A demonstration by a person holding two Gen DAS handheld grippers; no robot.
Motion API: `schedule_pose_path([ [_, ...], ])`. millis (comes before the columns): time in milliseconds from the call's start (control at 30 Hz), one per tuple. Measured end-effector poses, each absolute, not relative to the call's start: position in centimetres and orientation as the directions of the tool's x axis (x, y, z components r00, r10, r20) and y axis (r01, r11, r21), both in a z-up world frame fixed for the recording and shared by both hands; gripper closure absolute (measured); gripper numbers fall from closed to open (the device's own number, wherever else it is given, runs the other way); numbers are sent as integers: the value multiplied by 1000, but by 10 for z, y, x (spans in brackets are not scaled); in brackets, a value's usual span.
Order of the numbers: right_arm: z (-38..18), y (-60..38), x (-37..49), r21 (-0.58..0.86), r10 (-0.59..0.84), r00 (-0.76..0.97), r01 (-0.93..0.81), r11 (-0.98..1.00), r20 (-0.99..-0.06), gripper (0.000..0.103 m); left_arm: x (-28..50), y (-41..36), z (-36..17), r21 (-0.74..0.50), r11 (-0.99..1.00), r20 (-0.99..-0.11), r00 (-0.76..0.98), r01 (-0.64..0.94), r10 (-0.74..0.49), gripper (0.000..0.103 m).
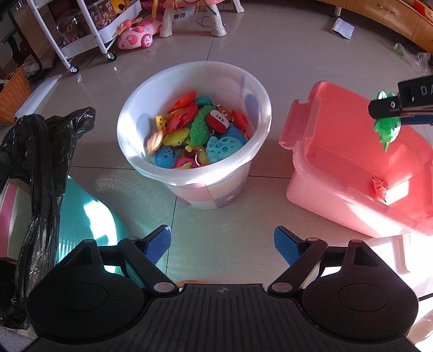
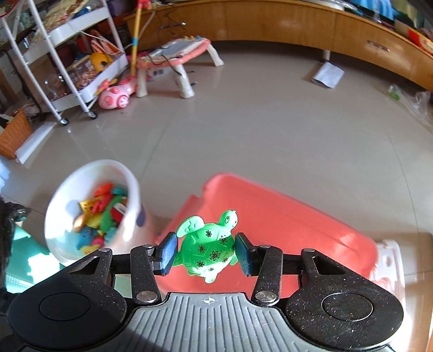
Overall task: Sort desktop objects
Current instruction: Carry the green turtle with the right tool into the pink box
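A white wheeled metal shelf rack (image 2: 67, 62) stands by a pink ladybird toy car (image 1: 136, 36), a woven orange basket (image 2: 13, 135) and a long wooden cabinet (image 2: 311, 24).

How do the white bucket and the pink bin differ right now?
The white bucket is round and translucent; the pink bin is rectangular with latch tabs. The bucket is piled with colourful toys; the bin holds one small orange toy. The right tongs hold a green turtle above the bin, not the bucket. Both are open-topped plastic.
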State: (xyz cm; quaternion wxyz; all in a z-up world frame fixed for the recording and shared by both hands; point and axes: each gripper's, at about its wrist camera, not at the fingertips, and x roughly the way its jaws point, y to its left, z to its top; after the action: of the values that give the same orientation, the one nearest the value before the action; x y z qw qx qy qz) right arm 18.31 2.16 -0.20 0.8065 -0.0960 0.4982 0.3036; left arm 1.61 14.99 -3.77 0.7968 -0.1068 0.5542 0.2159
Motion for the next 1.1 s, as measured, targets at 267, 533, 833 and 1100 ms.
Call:
schedule_pose_path([
  [267,-50,-4,213,141,322,261,-536,832,-910,60,25,134,-41,76,901,-931,292,-426,217,18],
  [533,-99,18,242,121,276,187,-578,807,-943,60,31,135,-46,69,898,-936,284,-435,210,17],
  [833,-147,35,259,96,214,123,-613,784,-969,60,45,131,-50,67,898,-936,284,-436,207,17],
  [1100,-182,52,267,86,168,74,-625,776,-983,60,49,129,-54,84,902,-937,273,-424,216,17],
])
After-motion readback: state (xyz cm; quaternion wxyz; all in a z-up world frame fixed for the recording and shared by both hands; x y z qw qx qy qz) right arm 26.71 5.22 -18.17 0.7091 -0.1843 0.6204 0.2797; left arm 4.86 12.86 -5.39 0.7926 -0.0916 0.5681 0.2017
